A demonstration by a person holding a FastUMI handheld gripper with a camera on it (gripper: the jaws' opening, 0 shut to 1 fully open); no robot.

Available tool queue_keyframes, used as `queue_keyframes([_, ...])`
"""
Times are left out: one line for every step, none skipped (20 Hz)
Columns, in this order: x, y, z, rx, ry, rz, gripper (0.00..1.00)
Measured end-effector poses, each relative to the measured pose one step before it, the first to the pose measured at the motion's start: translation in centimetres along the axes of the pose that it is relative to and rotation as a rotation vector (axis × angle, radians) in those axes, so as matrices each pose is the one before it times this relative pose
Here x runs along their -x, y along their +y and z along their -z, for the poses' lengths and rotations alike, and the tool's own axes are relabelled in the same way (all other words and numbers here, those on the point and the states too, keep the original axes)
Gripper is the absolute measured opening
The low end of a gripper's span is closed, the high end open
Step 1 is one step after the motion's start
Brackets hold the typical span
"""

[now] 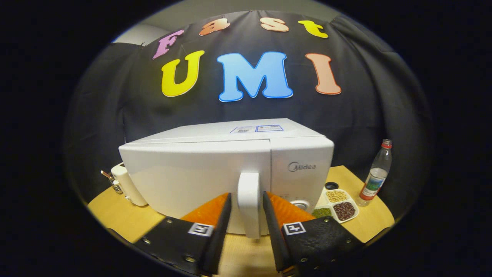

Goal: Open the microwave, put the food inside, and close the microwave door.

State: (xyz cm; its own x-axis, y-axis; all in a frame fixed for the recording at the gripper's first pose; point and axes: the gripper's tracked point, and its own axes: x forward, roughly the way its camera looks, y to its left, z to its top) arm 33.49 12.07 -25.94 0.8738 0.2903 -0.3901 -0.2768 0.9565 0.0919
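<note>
Lining up on the microwave's door handle.

My gripper (247,206) has its fingers spread either side of the handle (248,202) of the closed microwave (200,169) on the table (123,215); I'd pinch squarely, then pull along the door's arc. I can't tell whether the pads touch yet. The dish of beans (338,206) sits right, partly hidden.

microwave (215,169) close ahead, handle (248,200) between gripper (247,204) fingers
</note>
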Motion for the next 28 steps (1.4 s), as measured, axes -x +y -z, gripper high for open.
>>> queue_keyframes([-0.631, 0.11, 0.061, 0.01346, 0.00036, 0.0152, 0.28])
queue_keyframes([0.019, 0.024, -0.122, 0.01337, 0.00007, 0.00306, 0.3])
queue_keyframes([0.211, 0.156, 0.11, 0.00354, 0.00355, -0.0025, 0.3])
queue_keyframes([0.059, -0.064, -0.122, -0.00133, 0.00669, -0.00886, 0.23])
queue_keyframes([-0.068, -0.017, 0.152, -0.00389, 0.01423, -0.00963, 0.22])
queue_keyframes([0.004, 0.098, 0.009, -0.00106, 0.0058, 0.00434, 0.23])
queue_keyframes([0.17, -0.123, -0.2, 0.02166, 0.00279, 0.00666, 0.13])
queue_keyframes([-0.132, -0.119, 0.424, 0.01545, 0.00836, 0.00749, 0.13])
queue_keyframes([0.223, 0.131, -0.115, -0.00171, 0.00462, 0.00484, 0.09])
queue_keyframes([0.512, 0.258, 0.336, -0.00737, 0.01786, -0.00329, 0.08])
queue_keyframes([0.704, 0.32, 0.264, 0.00009, -0.00358, -0.0019, 0.08])
queue_keyframes([0.942, 0.294, 0.184, 0.01308, -0.00679, -0.00188, 0.08])
queue_keyframes([0.749, 0.243, 0.3, 0.00617, 0.0038, 0.00099, 0.08])
queue_keyframes([0.549, 0.246, 0.126, -0.01151, 0.0097, 0.00473, 0.08])
queue_keyframes([0.572, 0.126, 0.364, -0.01874, 0.01254, 0.00681, 0.08])
queue_keyframes([0.531, 0.271, 0.249, -0.01317, 0.01145, 0.00558, 0.08])
queue_keyframes([0.861, 0.481, 0.322, -0.00884, 0.01213, 0.00492, 0.09])
queue_keyframes([0.73, 0.387, 0.347, -0.00426, 0.00693, -0.00112, 0.11])
queue_keyframes([0.843, 0.399, 0.181, -0.00587, 0.00385, -0.00431, 0.13])
queue_keyframes([0.925, 0.598, 0.33, -0.00627, -0.00015, -0.00616, 0.15])
queue_keyframes([0.756, 0.438, 0.292, -0.00302, 0.00123, -0.00649, 0.16])
queue_keyframes([0.843, 0.588, 0.558, -0.00156, -0.00112, -0.00435, 0.19])
queue_keyframes([0.673, 0.582, 0.345, 0.00067, -0.00169, -0.00116, 0.19])
queue_keyframes([0.661, 0.539, 0.302, 0.00039, 0.00008, 0.00114, 0.2])
queue_keyframes([0.554, 0.451, 0.239, -0.00199, 0.0004, 0.00242, 0.21])
queue_keyframes([0.61, 0.468, 0.339, -0.0039, 0.00076, 0.00386, 0.22])
queue_keyframes([0.627, 0.511, 0.244, -0.00563, 0.00109, 0.00417, 0.22])
queue_keyframes([0.562, 0.645, 0.36, -0.00663, 0.00018, 0.00395, 0.22])
